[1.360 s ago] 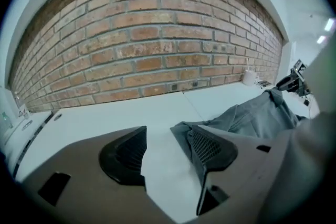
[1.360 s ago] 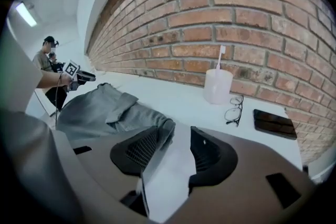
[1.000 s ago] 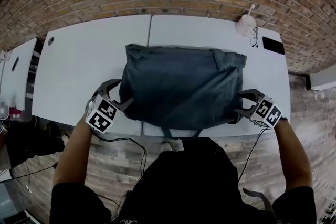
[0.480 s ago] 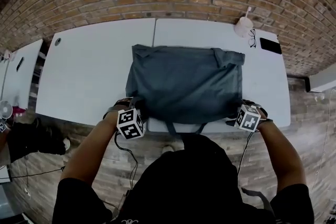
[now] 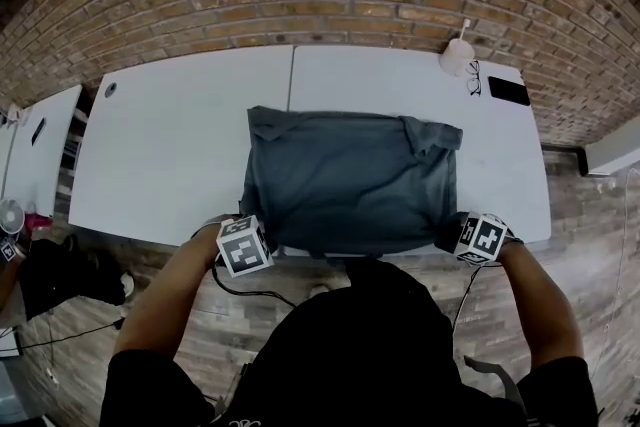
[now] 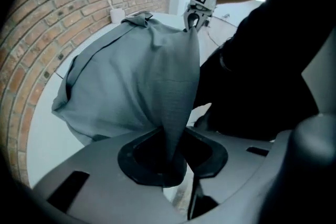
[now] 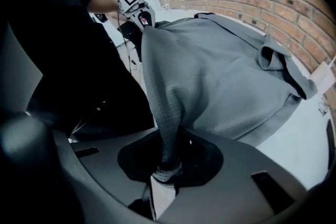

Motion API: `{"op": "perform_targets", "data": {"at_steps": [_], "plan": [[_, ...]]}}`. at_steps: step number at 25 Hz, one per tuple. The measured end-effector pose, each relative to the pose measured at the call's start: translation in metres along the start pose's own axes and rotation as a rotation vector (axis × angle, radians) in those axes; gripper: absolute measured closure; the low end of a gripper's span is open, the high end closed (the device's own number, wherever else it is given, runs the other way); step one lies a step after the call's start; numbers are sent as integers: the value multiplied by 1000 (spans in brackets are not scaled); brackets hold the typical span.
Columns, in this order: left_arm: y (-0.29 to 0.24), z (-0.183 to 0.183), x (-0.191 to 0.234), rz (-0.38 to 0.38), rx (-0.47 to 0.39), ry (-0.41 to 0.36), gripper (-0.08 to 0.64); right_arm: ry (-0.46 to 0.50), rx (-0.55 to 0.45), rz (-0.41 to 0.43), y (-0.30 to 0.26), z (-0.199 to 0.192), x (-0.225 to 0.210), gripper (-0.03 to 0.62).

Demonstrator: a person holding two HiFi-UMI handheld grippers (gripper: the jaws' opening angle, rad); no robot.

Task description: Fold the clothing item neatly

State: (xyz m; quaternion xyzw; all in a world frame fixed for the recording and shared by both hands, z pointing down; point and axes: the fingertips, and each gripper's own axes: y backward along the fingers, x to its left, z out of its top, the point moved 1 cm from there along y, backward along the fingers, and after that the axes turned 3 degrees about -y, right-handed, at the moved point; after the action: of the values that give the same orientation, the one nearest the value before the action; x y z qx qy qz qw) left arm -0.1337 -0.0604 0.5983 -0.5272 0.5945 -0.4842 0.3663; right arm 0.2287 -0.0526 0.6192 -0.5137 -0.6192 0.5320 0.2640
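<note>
Since their jaws have just closed, left gripper (image 6: 169,162) and right gripper (image 7: 167,165) each pinch a near corner of the garment (image 5: 350,180), spread on the table (image 5: 170,145). Hem secured; first fold likely next.

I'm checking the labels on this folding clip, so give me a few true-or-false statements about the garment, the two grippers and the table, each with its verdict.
1. The left gripper is shut on the grey garment. True: its jaws have just been closing and now pinch the fabric at a near corner.
2. The right gripper is open and empty. False: its jaws have just been closing too, and they clamp the garment's other near corner.
3. The garment lies on a white table. True.
4. The table's far right corner is bare. False: a white cup, glasses and a dark flat device lie there.
</note>
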Motion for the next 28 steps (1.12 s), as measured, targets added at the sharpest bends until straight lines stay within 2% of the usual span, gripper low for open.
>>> {"op": "perform_targets", "data": {"at_steps": [3, 6, 8, 11, 14, 17, 20, 22, 24, 28], "plan": [[20, -3, -46, -194, 8, -31, 473, 15, 89, 213, 18, -15, 50, 531], [50, -4, -84, -395, 2, 0, 476, -9, 130, 428, 48, -15, 94, 531], [69, -3, -83, -414, -6, 16, 476, -37, 92, 478, 69, -4, 98, 532], [84, 2, -49, -291, -27, 26, 476, -75, -49, 408, 94, 23, 63, 532], [98, 13, -5, -157, -68, 45, 479, -108, -168, 271, 113, 48, 13, 535], [107, 26, 50, 8, -90, 90, 479, -157, -193, 117, 116, 57, -36, 535], [103, 34, 106, 194, -38, 123, 479, -233, -151, -27, 104, 52, -80, 535], [83, 26, 128, 237, 47, 154, 483, -270, -101, -108, 86, 45, -104, 535], [57, 15, 142, 245, 106, 194, 483, -286, -55, -167, 65, 40, -118, 535], [13, 3, 157, 257, 122, 265, 502, -289, -24, -270, 31, 37, -135, 535]]}}
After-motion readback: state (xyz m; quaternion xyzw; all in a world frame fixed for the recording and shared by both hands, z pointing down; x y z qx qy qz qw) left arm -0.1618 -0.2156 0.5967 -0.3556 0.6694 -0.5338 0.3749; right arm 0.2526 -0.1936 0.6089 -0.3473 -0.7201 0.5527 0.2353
